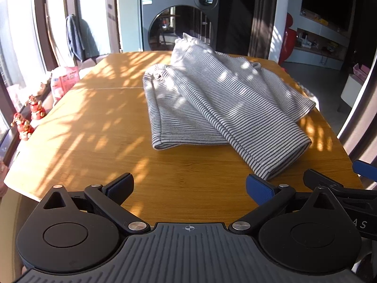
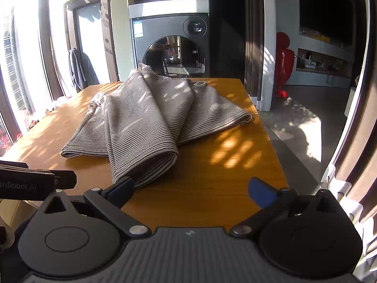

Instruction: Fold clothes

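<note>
Tools [image 1: 189, 188] [image 2: 192, 189] spread; striped garment [image 1: 212, 103] lengthwise, leg ends nearest.

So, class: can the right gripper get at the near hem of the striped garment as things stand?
Probably yes. The right gripper is open, and the hem of the garment lies just ahead beside its left finger, with only bare table between.

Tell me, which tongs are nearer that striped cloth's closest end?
Probably right: the right tongs are open with the striped cloth end at their left finger; the left tongs are open mostly over bare table.
</note>
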`<state>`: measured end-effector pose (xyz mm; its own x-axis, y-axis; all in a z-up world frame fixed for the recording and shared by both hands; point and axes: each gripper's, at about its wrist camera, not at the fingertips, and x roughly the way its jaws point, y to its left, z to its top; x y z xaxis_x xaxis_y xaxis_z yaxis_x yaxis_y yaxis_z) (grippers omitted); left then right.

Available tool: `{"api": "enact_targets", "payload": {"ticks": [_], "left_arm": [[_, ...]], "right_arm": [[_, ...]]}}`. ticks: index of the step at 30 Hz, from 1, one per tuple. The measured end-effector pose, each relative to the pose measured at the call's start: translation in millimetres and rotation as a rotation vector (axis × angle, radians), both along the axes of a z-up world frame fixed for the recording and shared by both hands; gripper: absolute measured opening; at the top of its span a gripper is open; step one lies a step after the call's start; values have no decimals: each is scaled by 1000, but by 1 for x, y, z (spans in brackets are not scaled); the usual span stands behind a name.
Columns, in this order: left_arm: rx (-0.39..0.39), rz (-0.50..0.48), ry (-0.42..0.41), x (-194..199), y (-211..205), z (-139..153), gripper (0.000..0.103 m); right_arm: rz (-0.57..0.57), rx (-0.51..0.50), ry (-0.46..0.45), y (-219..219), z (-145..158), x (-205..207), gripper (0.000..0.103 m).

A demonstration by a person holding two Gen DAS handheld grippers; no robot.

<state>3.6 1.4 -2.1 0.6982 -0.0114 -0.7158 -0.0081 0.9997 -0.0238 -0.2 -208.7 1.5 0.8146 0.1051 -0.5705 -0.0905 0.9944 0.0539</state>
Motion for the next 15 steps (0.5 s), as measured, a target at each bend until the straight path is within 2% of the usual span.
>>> {"api": "enact_targets", "payload": {"ticks": [2, 7, 10, 13, 15], "left_arm": [[-16, 4, 30, 3, 1, -2, 103], [-26, 22, 15, 4, 10, -5, 103], [-5, 38, 26, 2, 11, -8, 103], [-13, 71, 3, 0, 19, -3, 103], [-22, 92, -26, -2, 22, 1, 103]], "right_arm": [[4, -11, -10, 1, 1, 0, 103], [15, -37, -35, 5, 2, -1, 103], [17, -26, -40, 6, 2, 3, 103], [26, 17, -13, 3, 1, 13, 103], [33, 15, -27, 4, 1, 12, 103]]}}
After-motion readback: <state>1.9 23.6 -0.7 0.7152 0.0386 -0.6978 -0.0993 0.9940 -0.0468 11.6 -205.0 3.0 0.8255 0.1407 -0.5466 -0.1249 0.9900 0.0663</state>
